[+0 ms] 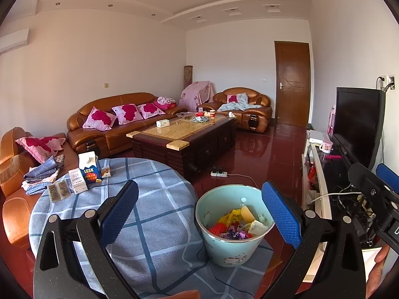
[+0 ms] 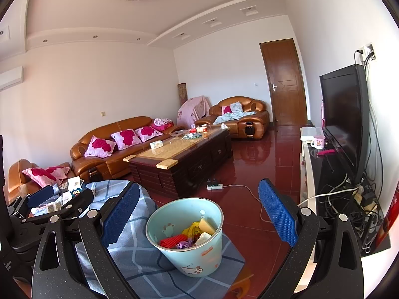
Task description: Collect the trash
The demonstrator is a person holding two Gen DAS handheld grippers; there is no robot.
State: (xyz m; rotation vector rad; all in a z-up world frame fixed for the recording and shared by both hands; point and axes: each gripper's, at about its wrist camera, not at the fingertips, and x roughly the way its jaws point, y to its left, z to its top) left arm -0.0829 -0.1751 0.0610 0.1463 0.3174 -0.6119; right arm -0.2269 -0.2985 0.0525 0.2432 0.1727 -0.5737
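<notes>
1. The pale blue bin (image 1: 233,226) sat at the near edge of the checked tablecloth (image 1: 154,214), already part full of bright scraps.
2. Both tools hung above it with nothing held: the left gripper (image 1: 199,214) spread wide, the right gripper (image 2: 197,214) just as wide.
3. Beyond the bin, at the far side of the cloth, stood a milk carton (image 1: 89,167), a white box (image 1: 78,180) lying beside it, a small carton (image 1: 106,171) and some flat packets (image 1: 58,189).
4. Those cartons looked light, probably empty, and likely to crush, so I'd have pinched the milk carton across its flat sides, low down.
5. The packets looked thin and slippery; an edge grip seemed safest.
</notes>
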